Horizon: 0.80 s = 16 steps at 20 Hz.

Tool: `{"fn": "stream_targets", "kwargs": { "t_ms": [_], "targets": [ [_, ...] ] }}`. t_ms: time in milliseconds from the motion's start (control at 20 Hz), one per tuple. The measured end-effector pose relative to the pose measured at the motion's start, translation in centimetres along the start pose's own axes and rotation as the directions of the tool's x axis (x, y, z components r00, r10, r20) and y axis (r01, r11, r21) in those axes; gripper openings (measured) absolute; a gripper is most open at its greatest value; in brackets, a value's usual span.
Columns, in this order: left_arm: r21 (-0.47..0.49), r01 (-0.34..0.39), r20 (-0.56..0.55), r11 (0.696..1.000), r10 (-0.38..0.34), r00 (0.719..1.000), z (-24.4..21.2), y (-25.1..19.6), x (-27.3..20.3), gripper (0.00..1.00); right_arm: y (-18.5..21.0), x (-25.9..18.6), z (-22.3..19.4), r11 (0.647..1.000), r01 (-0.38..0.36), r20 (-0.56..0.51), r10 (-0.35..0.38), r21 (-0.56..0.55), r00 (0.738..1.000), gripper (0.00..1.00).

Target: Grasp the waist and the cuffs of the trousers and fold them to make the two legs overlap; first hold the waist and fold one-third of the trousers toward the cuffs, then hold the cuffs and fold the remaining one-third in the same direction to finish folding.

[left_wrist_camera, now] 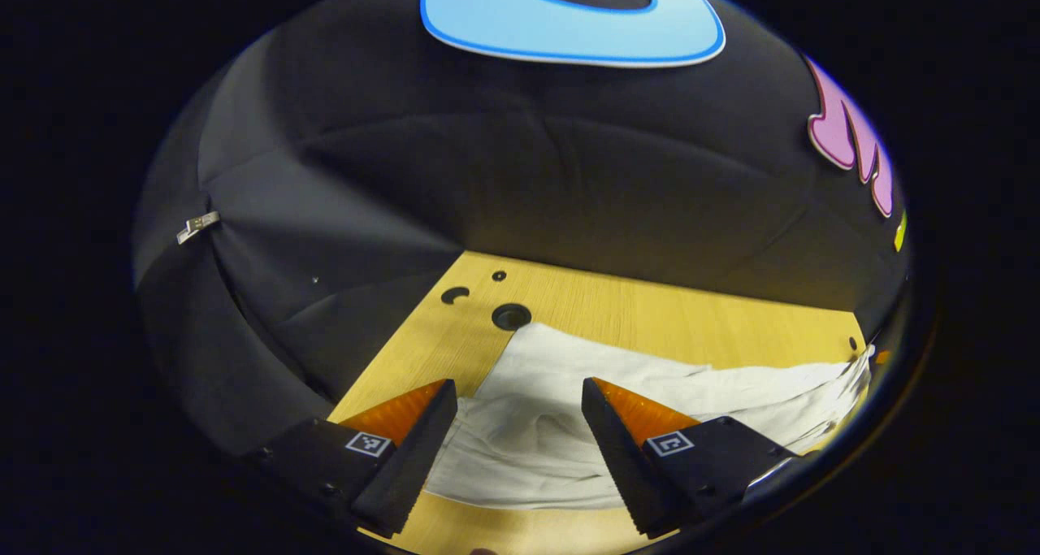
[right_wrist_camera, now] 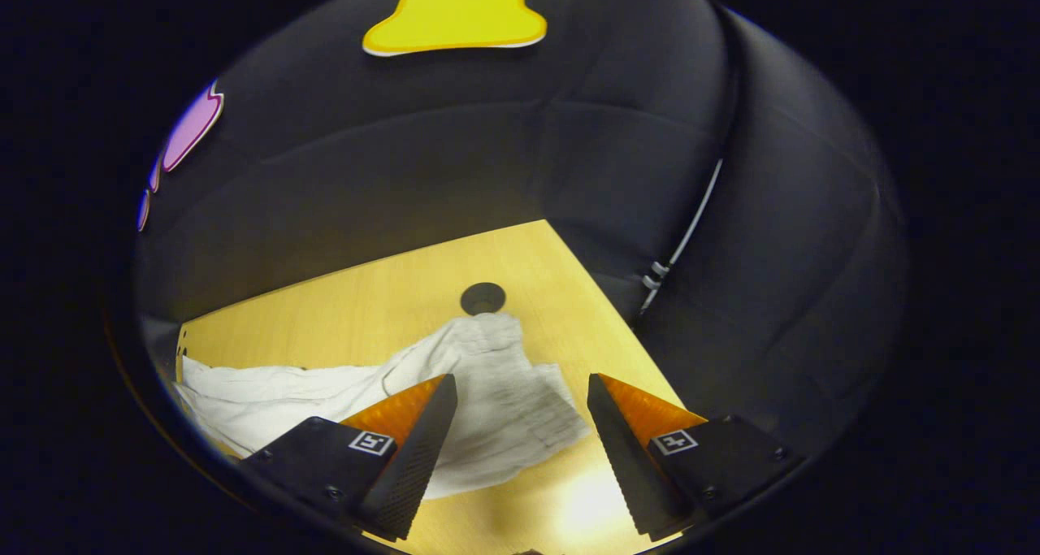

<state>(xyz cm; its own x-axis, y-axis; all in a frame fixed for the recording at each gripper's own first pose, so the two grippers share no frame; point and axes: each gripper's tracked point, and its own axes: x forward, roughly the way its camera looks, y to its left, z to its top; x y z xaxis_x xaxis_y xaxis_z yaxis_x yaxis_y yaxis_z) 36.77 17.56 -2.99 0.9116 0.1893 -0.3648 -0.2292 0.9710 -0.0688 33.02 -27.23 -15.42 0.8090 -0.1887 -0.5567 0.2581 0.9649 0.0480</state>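
Observation:
White trousers (left_wrist_camera: 617, 392) lie rumpled along a light wooden table (left_wrist_camera: 650, 311). In the left gripper view one end of the cloth spreads between and beyond my left gripper (left_wrist_camera: 518, 392), which hovers above it, open, with nothing between its fingers. The right gripper view shows the other end of the trousers (right_wrist_camera: 487, 384), bunched and creased, with a leg trailing off to the left. My right gripper (right_wrist_camera: 520, 388) is open above that end, its left finger over the cloth and its right finger over bare table (right_wrist_camera: 390, 303).
Round holes pierce the tabletop near its far edge: one hole (left_wrist_camera: 511, 316) by the cloth's corner, another hole (right_wrist_camera: 483, 297) just past the bunched end. Black cloth walls close the booth on all sides. A white cable (right_wrist_camera: 682, 238) runs down the right wall.

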Motion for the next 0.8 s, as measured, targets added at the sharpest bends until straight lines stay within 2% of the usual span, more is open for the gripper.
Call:
{"fn": "stream_targets", "kwargs": {
  "t_ms": [150,250,400,600,800],
  "targets": [
    [0.025,0.008,0.019,1.000,-0.008,1.000,0.9,-0.8,-1.7,0.98,-1.6,0.3,-1.2,0.991,0.032,0.000,-0.032,0.129,0.999,0.98],
    [0.003,0.030,0.029,1.000,-0.030,0.999,1.2,-1.8,-2.7,0.98,-2.2,1.0,-2.6,0.971,0.048,-0.029,-0.042,0.234,0.999,0.99],
    [-0.051,0.057,0.043,0.997,-0.055,0.998,1.3,-2.8,-3.9,0.98,-3.5,2.0,-3.6,0.959,0.088,-0.018,-0.087,0.269,0.996,0.99],
    [-0.069,0.075,0.030,0.995,-0.073,0.997,0.8,-3.9,-4.7,0.96,-2.4,3.1,-5.4,0.930,0.082,-0.059,-0.066,0.357,0.996,0.99],
    [-0.047,0.045,0.016,0.998,-0.045,0.999,0.2,-3.8,-5.7,0.96,-1.4,4.3,-6.8,0.939,0.092,-0.076,-0.070,0.332,0.995,0.99]
  ]
}}
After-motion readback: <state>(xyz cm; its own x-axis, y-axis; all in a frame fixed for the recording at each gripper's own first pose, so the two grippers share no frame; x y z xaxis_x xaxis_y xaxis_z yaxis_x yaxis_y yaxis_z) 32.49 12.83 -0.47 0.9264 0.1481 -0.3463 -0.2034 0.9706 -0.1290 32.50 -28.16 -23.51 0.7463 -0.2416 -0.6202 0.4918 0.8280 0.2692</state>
